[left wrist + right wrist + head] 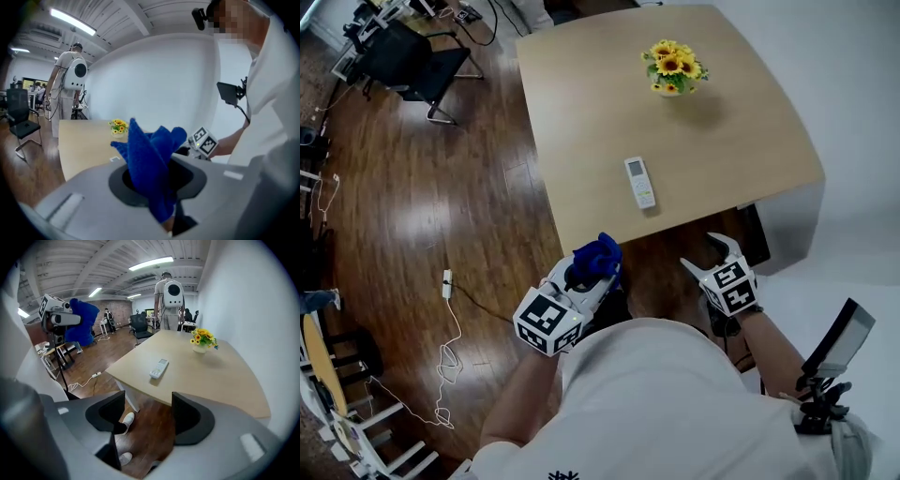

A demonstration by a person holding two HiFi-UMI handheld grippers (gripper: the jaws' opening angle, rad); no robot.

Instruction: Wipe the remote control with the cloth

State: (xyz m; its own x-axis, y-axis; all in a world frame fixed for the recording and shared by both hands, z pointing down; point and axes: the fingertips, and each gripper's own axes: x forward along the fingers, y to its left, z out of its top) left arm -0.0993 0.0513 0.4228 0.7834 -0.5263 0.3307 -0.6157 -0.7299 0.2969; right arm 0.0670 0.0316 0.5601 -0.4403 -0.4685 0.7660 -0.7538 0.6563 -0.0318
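Note:
A white remote control (pixel 639 181) lies near the front edge of the light wooden table (pixel 722 150); the right gripper view shows the remote (pixel 159 368) ahead, beyond the jaws. My left gripper (pixel 595 267) hangs off the table's front edge, shut on a bunched blue cloth (pixel 598 255). In the left gripper view the cloth (pixel 150 159) sticks up between the jaws of my left gripper (pixel 157 178). To the right, my right gripper (pixel 705 255) is open and empty over the floor. Between the jaws of my right gripper (pixel 149 416) I see only wood floor and shoes.
A pot of yellow flowers (pixel 673 67) stands at the table's far side. A black chair (pixel 412 61) and a white cable (pixel 447 319) are on the floor to the left. A white humanoid robot (pixel 168 296) stands beyond the table. A small screen on a stand (pixel 841 342) is at my right.

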